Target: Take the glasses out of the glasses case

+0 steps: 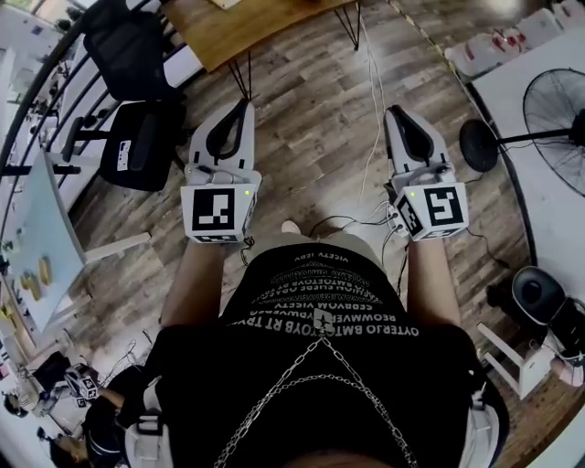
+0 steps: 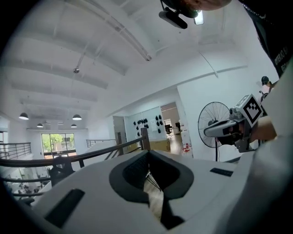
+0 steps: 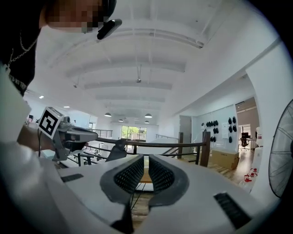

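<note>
No glasses case or glasses shows in any view. I hold both grippers out level in front of my body, above the wooden floor. The left gripper (image 1: pixel 243 106) (image 2: pixel 146 155) has its jaws together with nothing between them. The right gripper (image 1: pixel 396 112) (image 3: pixel 146 161) is also shut and empty, with only a thin slit between its ribbed pads (image 3: pixel 130 176). Each gripper shows in the other's view: the right one (image 2: pixel 229 129) beside the fan, the left one (image 3: pixel 68 135) at the left edge.
A wooden table (image 1: pixel 247 27) on black hairpin legs stands ahead. A black office chair (image 1: pixel 137 128) is at the left, next to a railing (image 3: pixel 155 145). A standing fan (image 1: pixel 556 101) and a white surface (image 1: pixel 548 196) are at the right. Cables (image 1: pixel 373 137) trail over the floor.
</note>
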Demonstrator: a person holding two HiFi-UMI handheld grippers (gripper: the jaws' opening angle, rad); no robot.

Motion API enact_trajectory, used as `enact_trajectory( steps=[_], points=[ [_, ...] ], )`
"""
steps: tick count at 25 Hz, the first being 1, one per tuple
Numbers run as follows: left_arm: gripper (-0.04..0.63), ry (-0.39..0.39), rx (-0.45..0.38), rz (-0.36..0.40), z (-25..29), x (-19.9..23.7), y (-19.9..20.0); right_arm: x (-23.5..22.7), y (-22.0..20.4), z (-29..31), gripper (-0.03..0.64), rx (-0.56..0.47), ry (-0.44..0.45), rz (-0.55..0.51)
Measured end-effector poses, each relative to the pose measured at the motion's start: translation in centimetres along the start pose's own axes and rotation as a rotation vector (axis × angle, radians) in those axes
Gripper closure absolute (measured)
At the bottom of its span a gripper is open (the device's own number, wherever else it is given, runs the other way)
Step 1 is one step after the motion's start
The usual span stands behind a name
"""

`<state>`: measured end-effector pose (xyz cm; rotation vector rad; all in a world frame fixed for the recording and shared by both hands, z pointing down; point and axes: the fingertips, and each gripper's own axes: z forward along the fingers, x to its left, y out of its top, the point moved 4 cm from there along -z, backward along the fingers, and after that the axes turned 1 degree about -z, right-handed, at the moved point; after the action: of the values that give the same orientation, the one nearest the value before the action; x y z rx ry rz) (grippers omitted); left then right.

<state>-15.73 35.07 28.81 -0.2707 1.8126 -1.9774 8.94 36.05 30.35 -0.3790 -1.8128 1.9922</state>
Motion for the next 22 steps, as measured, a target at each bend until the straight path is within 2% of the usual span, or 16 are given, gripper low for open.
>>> enact_trajectory(
  steps=[1,4,7,11,22],
  points=[
    [0.571,-0.002,-0.001,-0.009,-0.4,0.6,-0.2,0.7,0.2,0.2,0.589,-0.005,0.011,0.0],
    [0.571,-0.007,-0.012,-0.017,-1.4,2.1,-0.6,2.3,0.6,0.6,0.502,-0.003,0.029,0.017],
    [0.571,-0.014,-0.017,-0.016,-2.2,3.1,-1.1,3.5,0.9,0.7,0.464,-0.004,0.028,0.044],
    [0.571,-0.018,-0.03,-0.023,-3.5,3.8,-1.3,4.7,1.1,-0.4,0.453,-0.01,0.012,0.065],
    [0.571,-0.021,-0.073,-0.097,-5.8,4.4,-1.2,7.0,2.8,-2.0,0.445,0.02,0.034,0.028]
  ],
)
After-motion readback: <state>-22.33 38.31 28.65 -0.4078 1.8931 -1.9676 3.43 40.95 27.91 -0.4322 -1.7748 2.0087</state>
